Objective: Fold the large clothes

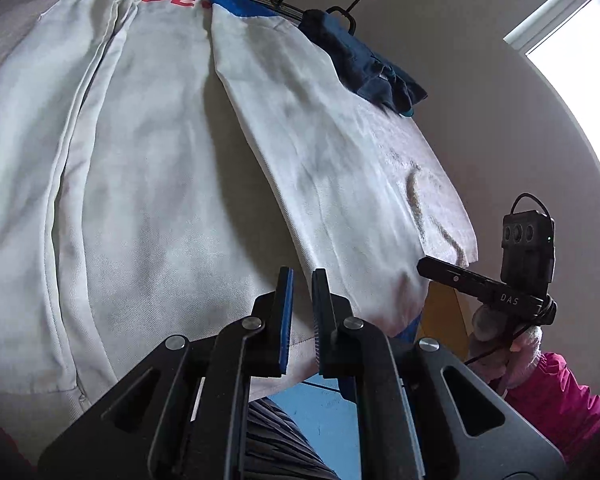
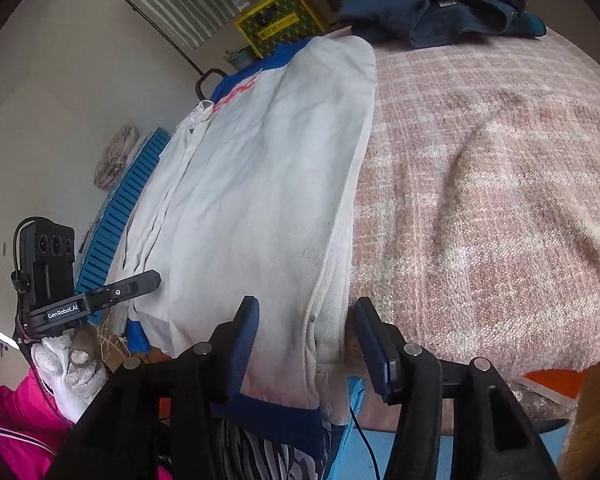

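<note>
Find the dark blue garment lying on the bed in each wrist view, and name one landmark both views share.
Left wrist view: dark blue garment lies upper right of centre, at the far edge of the white garment.
Right wrist view: dark blue garment lies at the top right, on the pink blanket.
Shared landmark: the white garment's red lettering.

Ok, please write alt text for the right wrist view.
An open claw hangs over the near blue hem of a white garment spread on a pink blanket. A dark blue cloth lies at the far edge.
</note>
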{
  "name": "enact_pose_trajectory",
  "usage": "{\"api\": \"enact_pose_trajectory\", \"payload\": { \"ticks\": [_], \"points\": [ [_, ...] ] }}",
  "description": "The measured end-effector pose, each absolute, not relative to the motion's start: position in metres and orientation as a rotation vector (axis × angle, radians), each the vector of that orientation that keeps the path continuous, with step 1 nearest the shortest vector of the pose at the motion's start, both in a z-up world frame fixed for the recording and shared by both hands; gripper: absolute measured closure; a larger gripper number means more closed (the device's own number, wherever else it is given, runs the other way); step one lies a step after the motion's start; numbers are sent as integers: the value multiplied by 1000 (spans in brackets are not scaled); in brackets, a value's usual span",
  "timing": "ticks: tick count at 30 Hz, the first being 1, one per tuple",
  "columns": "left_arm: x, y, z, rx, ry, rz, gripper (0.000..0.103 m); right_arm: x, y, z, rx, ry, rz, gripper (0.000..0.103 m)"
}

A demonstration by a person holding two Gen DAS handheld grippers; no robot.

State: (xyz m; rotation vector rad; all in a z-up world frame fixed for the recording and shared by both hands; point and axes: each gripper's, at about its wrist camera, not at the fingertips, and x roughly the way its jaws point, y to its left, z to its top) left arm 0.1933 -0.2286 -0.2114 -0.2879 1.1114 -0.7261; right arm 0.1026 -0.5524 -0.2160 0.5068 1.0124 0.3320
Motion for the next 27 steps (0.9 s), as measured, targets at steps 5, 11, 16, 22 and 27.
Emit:
{"api": "enact_pose_trajectory", "payload": {
  "ticks": [5,11,16,22,27],
  "points": [
    [187,-238,-202,-294,1096,-761,96,100,-550,-220,509,1039,330,84],
    [176,-250,-202,-262,1099,-820,96,93,-565,-226,626,1033,367,69],
    [177,-272,-222,-168,1135,-827,96,86,-574,-233,728,1007,385,70],
    [176,-277,-235,-121,1139,-810,96,90,-567,-211,757,976,477,86],
    [178,-276,-236,-136,1147,-805,96,95,-561,-226,692,1035,434,63]
  ]
}}
